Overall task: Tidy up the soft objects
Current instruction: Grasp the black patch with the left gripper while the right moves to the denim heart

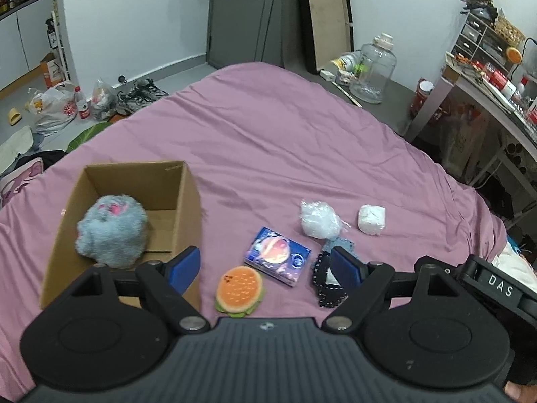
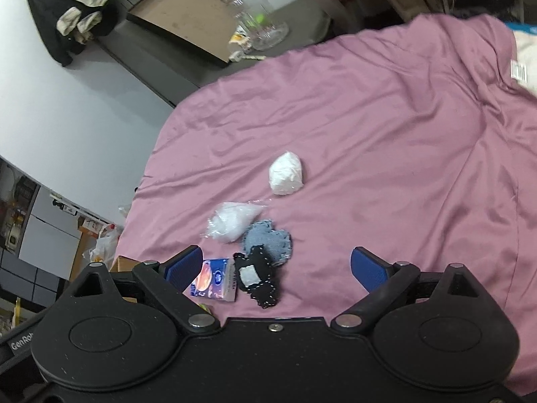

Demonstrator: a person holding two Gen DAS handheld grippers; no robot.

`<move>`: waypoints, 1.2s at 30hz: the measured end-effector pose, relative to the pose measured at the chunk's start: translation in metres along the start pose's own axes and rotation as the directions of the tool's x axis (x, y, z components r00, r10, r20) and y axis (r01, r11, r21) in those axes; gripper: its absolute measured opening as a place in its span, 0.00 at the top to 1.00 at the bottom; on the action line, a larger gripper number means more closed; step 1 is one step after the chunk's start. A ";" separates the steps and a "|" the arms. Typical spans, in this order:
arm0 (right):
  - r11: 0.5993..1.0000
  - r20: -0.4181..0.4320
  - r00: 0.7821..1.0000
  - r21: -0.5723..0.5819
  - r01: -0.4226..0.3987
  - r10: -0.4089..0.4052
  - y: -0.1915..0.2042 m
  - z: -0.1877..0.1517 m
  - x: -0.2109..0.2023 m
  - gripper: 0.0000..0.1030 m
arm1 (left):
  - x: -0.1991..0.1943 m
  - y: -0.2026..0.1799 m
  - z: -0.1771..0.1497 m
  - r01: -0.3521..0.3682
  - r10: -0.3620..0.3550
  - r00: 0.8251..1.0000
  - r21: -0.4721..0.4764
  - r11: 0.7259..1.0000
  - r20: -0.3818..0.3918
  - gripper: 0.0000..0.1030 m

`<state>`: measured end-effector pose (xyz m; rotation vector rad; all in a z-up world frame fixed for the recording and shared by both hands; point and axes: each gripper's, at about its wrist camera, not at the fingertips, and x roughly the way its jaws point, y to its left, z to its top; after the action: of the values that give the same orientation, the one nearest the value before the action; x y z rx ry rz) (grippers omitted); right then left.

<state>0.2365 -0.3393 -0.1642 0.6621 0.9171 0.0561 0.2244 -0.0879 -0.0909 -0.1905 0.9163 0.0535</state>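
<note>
A fluffy grey plush toy (image 1: 112, 231) with pink markings is seen lying inside an open cardboard box (image 1: 188, 201), which is set on the pink-sheeted bed (image 1: 285, 141). The remaining soft things are spread on the sheet to the right of the box: one burger-shaped plush (image 1: 239, 290), one tissue pack (image 1: 278, 256) printed in blue and orange, one black stitched fabric piece (image 2: 256, 278) with a pale patch, one blue denim fabric piece (image 2: 268, 241) partly overlapped by the black one, one clear bag of white stuffing (image 2: 232, 221), and one white wad (image 2: 286, 173) lying apart, farther up the bed.

The left gripper (image 1: 265, 267) is held wide open above the sheet, nothing being gripped; its left blue pad is seen over the box's near right corner and its right pad over the black fabric piece, with the burger plush and the tissue pack framed between them. Contact with any object cannot be confirmed.

The right gripper (image 2: 277, 268) is likewise spread wide and carries nothing; the tissue pack and the black fabric piece are seen just inside its left pad.

Beyond the bed, one large clear jar (image 1: 374, 70) is seen standing on the floor.
</note>
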 end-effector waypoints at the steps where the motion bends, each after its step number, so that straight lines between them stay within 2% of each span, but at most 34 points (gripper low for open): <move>1: 1.000 -0.007 1.000 0.011 -0.008 0.008 -0.003 0.001 0.003 0.10 | 0.003 -0.002 0.000 0.003 -0.003 1.000 0.001 1.000 -0.004 0.19; 5: 0.997 -0.035 0.999 0.065 -0.039 0.041 -0.013 0.004 0.013 0.15 | 0.020 -0.010 -0.003 0.005 -0.005 0.999 0.004 1.000 -0.031 0.19; 10: 0.995 -0.047 0.998 0.091 -0.025 0.029 -0.021 0.010 0.025 0.22 | 0.040 -0.022 -0.006 0.017 -0.016 0.999 0.012 1.000 -0.042 0.20; 21: 0.989 -0.096 0.993 0.141 -0.053 0.067 -0.032 0.021 0.058 0.34 | 0.090 -0.050 -0.016 0.083 -0.084 0.990 -0.014 0.996 -0.116 0.24; 27: 0.982 -0.130 0.988 0.180 -0.061 0.086 -0.039 0.024 0.076 0.36 | 0.115 -0.052 -0.023 0.106 -0.117 0.977 -0.072 0.992 -0.176 0.37; 36: 0.985 -0.175 0.979 0.159 -0.073 0.100 -0.034 0.025 0.095 0.36 | 0.143 -0.056 -0.036 0.098 -0.122 0.966 -0.111 0.989 -0.230 0.38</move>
<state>0.3065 -0.3494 -0.2405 0.8492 1.0760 0.1273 0.2908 -0.1549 -0.2177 -0.3449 1.1399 -0.0282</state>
